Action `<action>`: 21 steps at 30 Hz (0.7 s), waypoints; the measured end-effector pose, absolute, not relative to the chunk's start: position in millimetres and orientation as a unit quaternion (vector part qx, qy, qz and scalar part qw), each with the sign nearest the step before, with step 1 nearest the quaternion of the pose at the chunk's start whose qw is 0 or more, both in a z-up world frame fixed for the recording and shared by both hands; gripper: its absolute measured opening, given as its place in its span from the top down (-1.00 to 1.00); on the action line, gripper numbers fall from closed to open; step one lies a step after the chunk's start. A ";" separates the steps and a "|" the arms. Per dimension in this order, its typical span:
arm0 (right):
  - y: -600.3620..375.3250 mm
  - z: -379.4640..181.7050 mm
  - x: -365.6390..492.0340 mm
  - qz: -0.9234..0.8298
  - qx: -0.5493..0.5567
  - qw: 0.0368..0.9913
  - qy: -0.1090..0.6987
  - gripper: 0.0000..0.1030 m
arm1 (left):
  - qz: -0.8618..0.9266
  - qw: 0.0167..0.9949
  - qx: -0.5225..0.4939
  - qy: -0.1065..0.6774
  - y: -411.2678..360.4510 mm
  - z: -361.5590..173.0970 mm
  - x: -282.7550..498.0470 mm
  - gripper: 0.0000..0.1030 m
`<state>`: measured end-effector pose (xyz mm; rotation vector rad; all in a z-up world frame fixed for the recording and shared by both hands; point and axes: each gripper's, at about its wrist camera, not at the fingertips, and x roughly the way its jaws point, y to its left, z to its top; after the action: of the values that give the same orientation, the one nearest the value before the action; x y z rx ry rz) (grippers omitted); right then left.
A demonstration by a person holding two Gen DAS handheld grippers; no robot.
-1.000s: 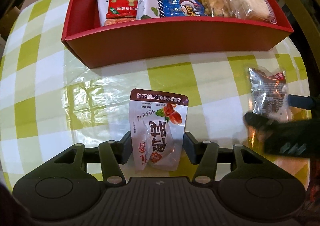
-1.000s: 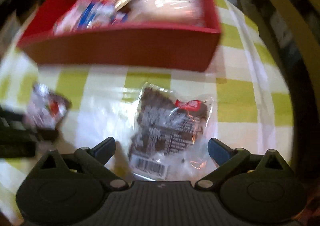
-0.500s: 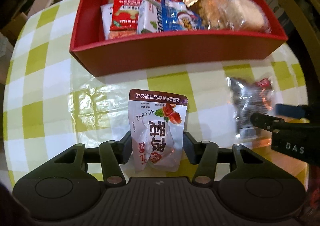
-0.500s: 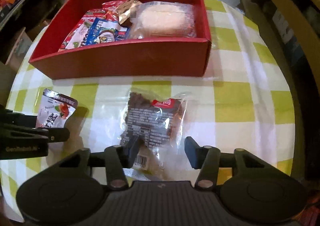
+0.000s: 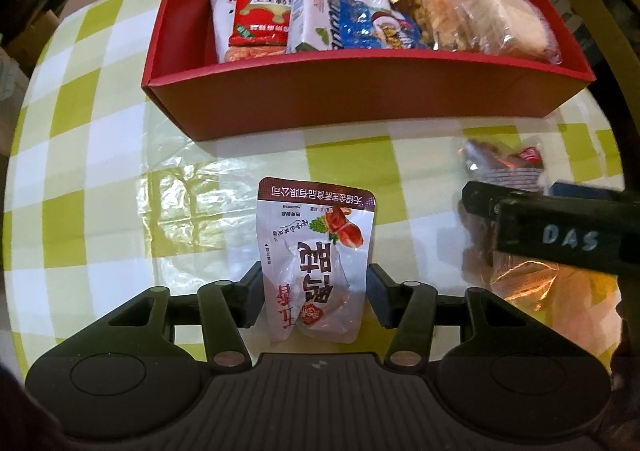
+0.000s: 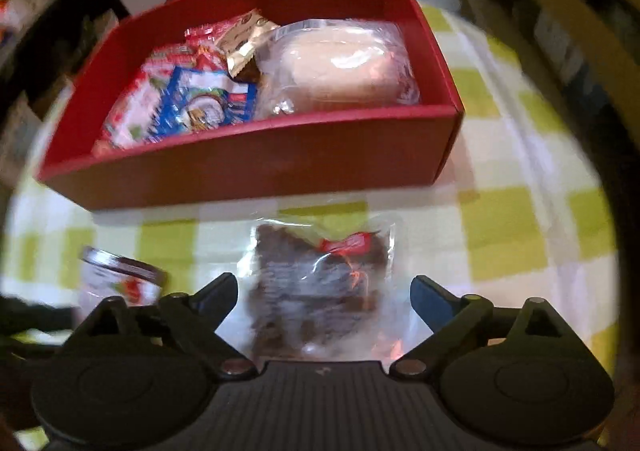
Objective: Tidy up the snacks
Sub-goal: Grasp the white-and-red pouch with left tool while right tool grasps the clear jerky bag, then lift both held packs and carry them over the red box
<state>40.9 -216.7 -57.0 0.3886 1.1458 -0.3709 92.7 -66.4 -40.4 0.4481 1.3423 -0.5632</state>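
Nearest in the left wrist view, the left gripper (image 5: pixel 314 287) is clamped on the lower half of a white pouch (image 5: pixel 320 251) with a maroon top band and a red meat picture, exactly as it was a second ago; that pouch sits in front of the red box (image 5: pixel 360 107), on the checked tablecloth (image 5: pixel 100 171), and is not yet lifted toward it. The change is on the other side: the right gripper (image 6: pixel 322 291) closed in on the clear packet of dark snack (image 6: pixel 320 283) half a second ago, and its jaws have just been opening again, so they now stand wide apart with the packet lying loose between them, neither pad touching. I judge that grab was let go or missed, so this packet needs a fresh pinch before it can go into the box. The packet is crinkly and see-through, with a red label at its far end, and it lies in front of the box's near wall, close to its right corner. Farther on, the red box already holds a row of packets: red and white ones, a blue one, a gold sachet and a large clear-wrapped pale cake at its right end.
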 end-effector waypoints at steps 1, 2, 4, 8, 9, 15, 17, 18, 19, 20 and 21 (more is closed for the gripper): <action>-212.4 -59.6 43.1 -0.174 0.156 0.809 0.539 -0.96 | -0.254 0.723 0.206 0.608 -67.1 -42.1 94.2 -0.18; -209.3 -61.7 45.0 -0.174 0.141 0.811 0.541 -0.98 | -0.253 0.722 0.208 0.610 -67.3 -44.7 95.6 -0.18; -206.9 -65.7 49.7 -0.171 0.139 0.807 0.549 -1.00 | -0.254 0.720 0.207 0.611 -67.4 -48.5 96.8 -0.18; -208.4 -63.0 51.2 -0.158 0.166 0.810 0.540 -1.00 | -0.259 0.721 0.203 0.610 -63.0 -46.4 94.2 -0.18; -208.1 -65.0 51.8 -0.165 0.159 0.810 0.540 -1.00 | -0.255 0.721 0.202 0.611 -62.1 -47.1 95.7 -0.18; -198.1 -62.6 51.2 -0.150 0.117 0.816 0.546 -0.85 | -0.252 0.722 0.202 0.613 -63.7 -46.7 96.0 -0.18; -204.0 -60.7 46.0 -0.144 0.126 0.814 0.548 -0.80 | -0.254 0.722 0.200 0.613 -64.5 -45.5 96.4 -0.18; -206.6 -59.6 43.6 -0.144 0.130 0.814 0.548 -0.77 | -0.253 0.722 0.197 0.613 -64.3 -43.6 97.5 -0.18; -209.2 -57.8 41.5 -0.145 0.137 0.812 0.549 -0.73 | -0.254 0.724 0.194 0.612 -63.1 -41.1 95.9 -0.18; -212.4 -53.7 37.3 -0.143 0.143 0.813 0.547 -0.73 | -0.256 0.725 0.192 0.610 -62.2 -38.2 94.9 -0.18; -212.6 -48.1 33.4 -0.141 0.145 0.816 0.542 -0.73 | -0.258 0.727 0.190 0.607 -61.5 -35.1 94.1 -0.18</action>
<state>33.4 -212.6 -48.1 0.3088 1.1557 -0.2999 94.1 -61.5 -35.1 0.4193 1.3389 -0.5695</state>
